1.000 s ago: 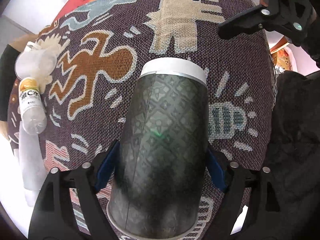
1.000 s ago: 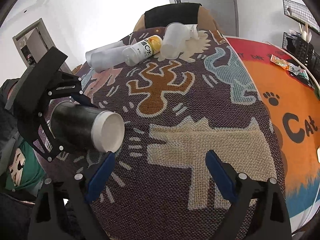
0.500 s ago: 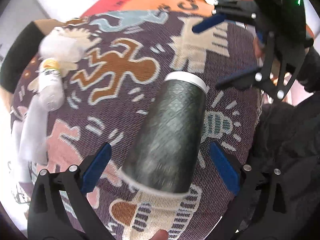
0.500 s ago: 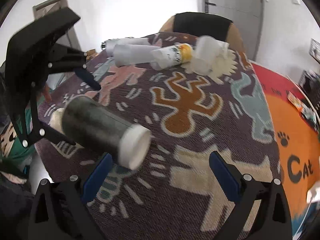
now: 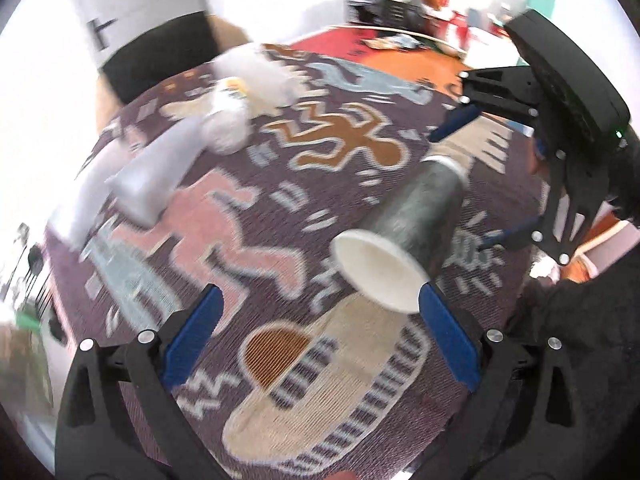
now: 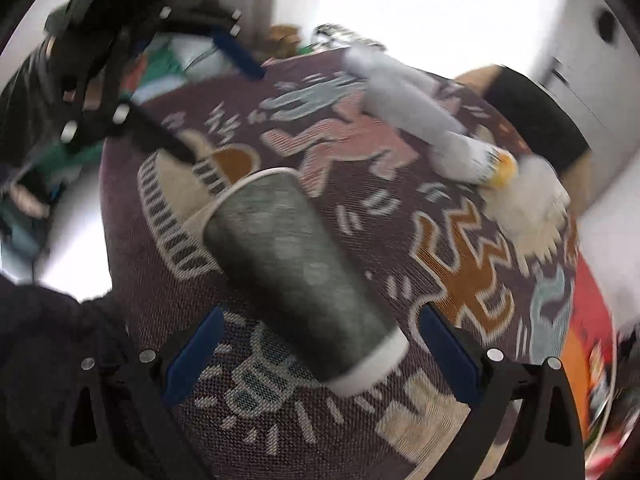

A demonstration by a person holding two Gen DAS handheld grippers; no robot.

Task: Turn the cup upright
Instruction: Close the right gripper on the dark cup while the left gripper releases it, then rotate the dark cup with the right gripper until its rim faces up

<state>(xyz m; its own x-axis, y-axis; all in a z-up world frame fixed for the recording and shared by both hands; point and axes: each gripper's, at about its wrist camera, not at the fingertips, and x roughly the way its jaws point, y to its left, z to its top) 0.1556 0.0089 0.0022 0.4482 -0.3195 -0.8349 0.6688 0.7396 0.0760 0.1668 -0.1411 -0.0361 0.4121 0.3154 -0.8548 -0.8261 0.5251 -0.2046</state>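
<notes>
I am seeing the cup (image 6: 304, 276) lying on its side on the patterned bench (image 6: 472, 248), unflipped. Both left tongs (image 5: 316, 344) and right tongs (image 6: 320, 352) are gaping wide, gripping nothing.

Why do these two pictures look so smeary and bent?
Left wrist view: motion blur smears the bottles and far clutter, the white walls are blown out. Right wrist view: the cup and cloth are blurred too. Both are fisheye, so the table curves.
</notes>
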